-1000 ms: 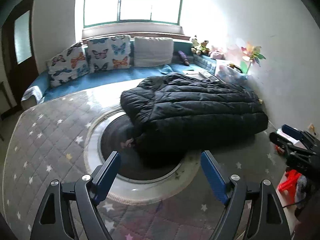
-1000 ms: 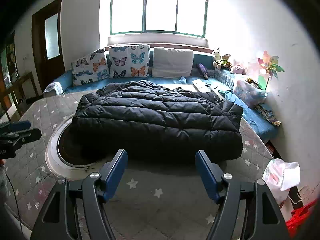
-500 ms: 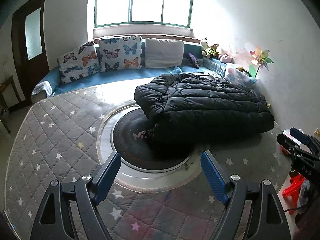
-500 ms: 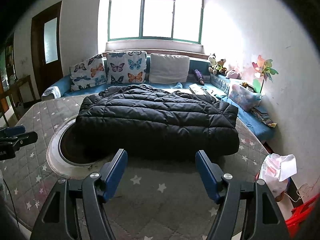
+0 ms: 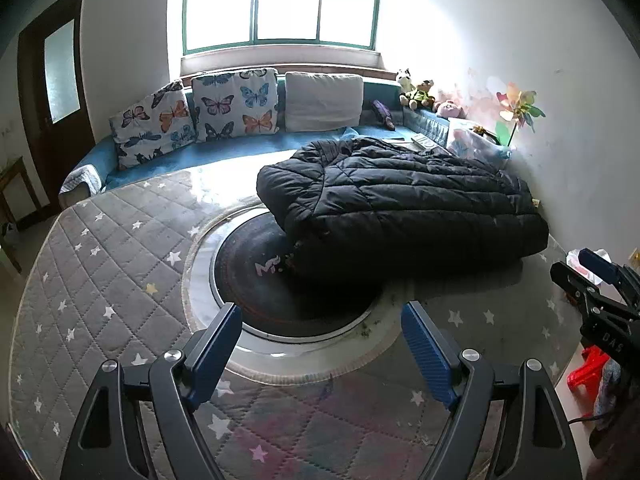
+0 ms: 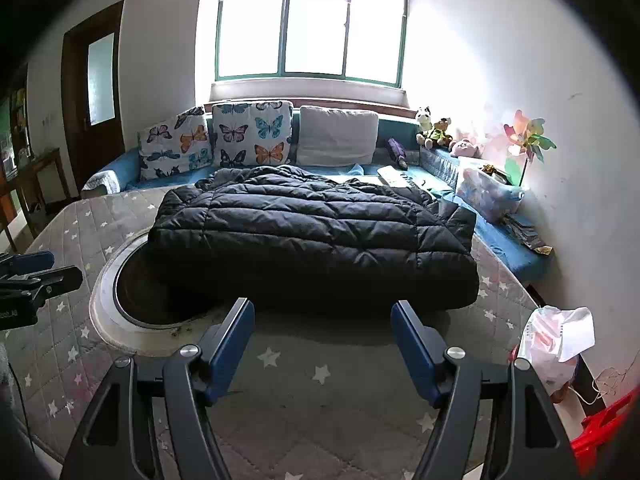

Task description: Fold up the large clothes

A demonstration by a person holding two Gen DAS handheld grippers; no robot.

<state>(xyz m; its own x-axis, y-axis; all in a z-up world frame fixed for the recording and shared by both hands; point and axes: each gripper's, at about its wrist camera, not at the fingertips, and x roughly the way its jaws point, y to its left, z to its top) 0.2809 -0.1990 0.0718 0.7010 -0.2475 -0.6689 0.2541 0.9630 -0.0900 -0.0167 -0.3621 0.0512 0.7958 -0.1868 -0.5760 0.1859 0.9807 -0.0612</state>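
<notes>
A black quilted puffer jacket (image 5: pixel 404 208) (image 6: pixel 316 240) lies folded into a thick block on the grey star-patterned mat (image 5: pixel 108 280) (image 6: pixel 320 380), partly covering a dark round inset (image 5: pixel 264 284). My left gripper (image 5: pixel 322 340) hovers open over the mat short of the jacket, nothing between its blue pads. My right gripper (image 6: pixel 322 336) is open too, just in front of the jacket's near edge and apart from it. Each gripper shows at the edge of the other's view: the right gripper (image 5: pixel 592 280), the left gripper (image 6: pixel 36 272).
A blue bench (image 6: pixel 508 244) with butterfly cushions (image 6: pixel 252 134) and a white cushion (image 6: pixel 338 136) runs along the back and right walls. Soft toys (image 6: pixel 434 132), a clear bag (image 6: pixel 488 194) and a pinwheel (image 6: pixel 528 140) sit at right. A plastic bag (image 6: pixel 556 344) and a red stool (image 5: pixel 588 368) stand beside the mat.
Both views have pulled back and tilted up a little, so the jacket looks smaller and farther away. The jacket has not moved, and both grippers stay open.
</notes>
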